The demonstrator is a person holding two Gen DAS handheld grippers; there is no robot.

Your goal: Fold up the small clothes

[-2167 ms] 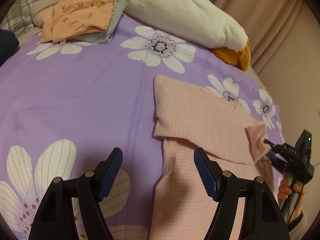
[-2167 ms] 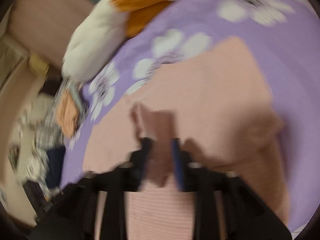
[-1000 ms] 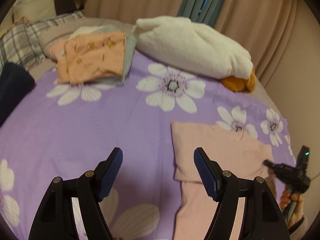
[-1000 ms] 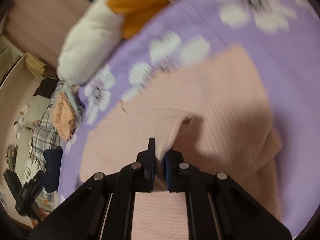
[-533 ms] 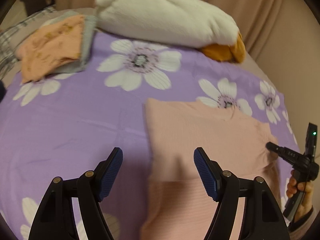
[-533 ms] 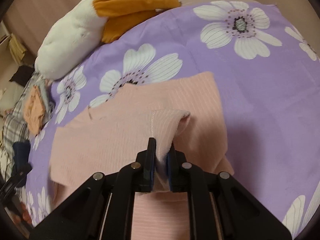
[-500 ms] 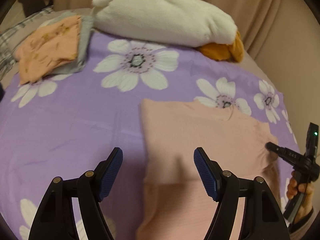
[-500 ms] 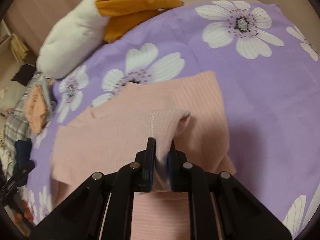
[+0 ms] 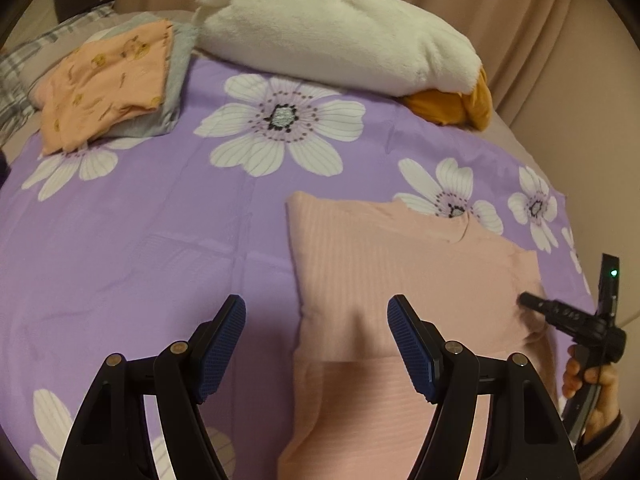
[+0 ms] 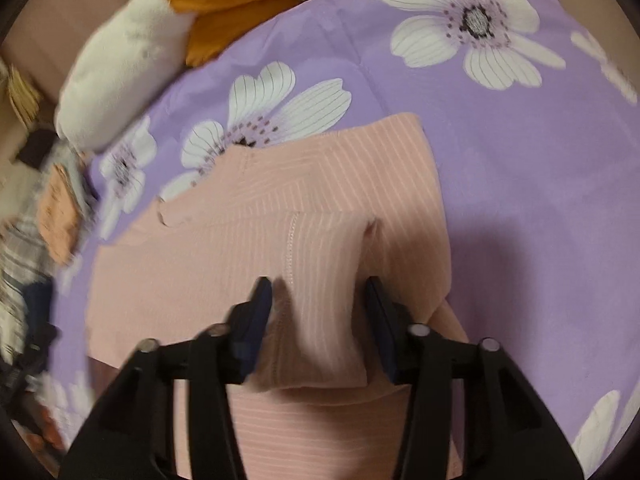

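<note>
A pink ribbed shirt lies partly folded on the purple flowered bedspread. Its sleeve lies folded across the shirt's body. My right gripper is open, with its jaws either side of the sleeve and not holding it. It also shows at the right edge of the left wrist view, at the shirt's right side. My left gripper is open and empty, hovering over the shirt's lower left edge.
A stack of folded clothes, orange on grey, sits at the far left. A white plush duck with an orange beak lies along the far side, seen too in the right wrist view. Beige curtains hang behind.
My right gripper has opened and let go of the sleeve, which now lies across the shirt. The left gripper stayed open and shifted slightly.
</note>
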